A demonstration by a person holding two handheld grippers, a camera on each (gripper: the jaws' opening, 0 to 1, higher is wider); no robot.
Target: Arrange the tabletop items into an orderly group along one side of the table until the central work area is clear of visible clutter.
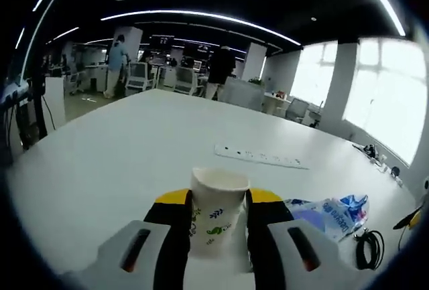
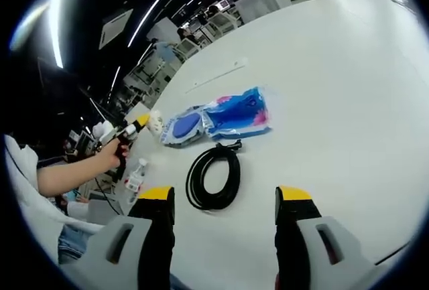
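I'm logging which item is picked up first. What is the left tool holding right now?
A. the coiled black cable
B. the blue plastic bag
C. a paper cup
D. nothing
C: in the left gripper view the left tool is closed on a paper cup, while the blue plastic bag and the coiled black cable lie on the table.

Left gripper [image 1: 219, 204] jaws: black, yellow tips, grey housings
Right gripper [image 2: 224, 196] jaws: black, yellow tips
Sleeve [image 2: 20, 169]: white
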